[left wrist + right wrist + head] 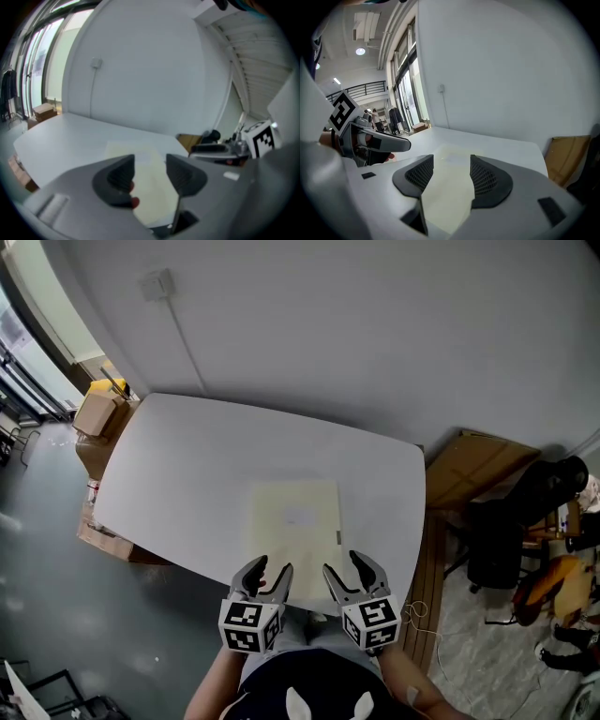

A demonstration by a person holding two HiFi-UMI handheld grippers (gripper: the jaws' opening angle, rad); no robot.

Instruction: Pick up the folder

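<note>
A pale cream folder [296,521] lies flat on the white table [187,474], close to the near edge. My left gripper [264,575] hovers at the folder's near left corner, jaws apart with nothing between them. My right gripper [354,568] hovers at the near right corner, jaws also apart and empty. In the left gripper view the folder [140,159] shows through the gap of that gripper [150,171]. The right gripper view has the folder [450,187] stretching away beyond the spread jaws of that gripper [451,176].
Cardboard boxes [98,413] stand on the floor at the table's left end. A flat brown carton [473,470] leans against the wall at the right, beside a dark chair with bags [525,521]. A cable [183,334] runs down the wall behind the table.
</note>
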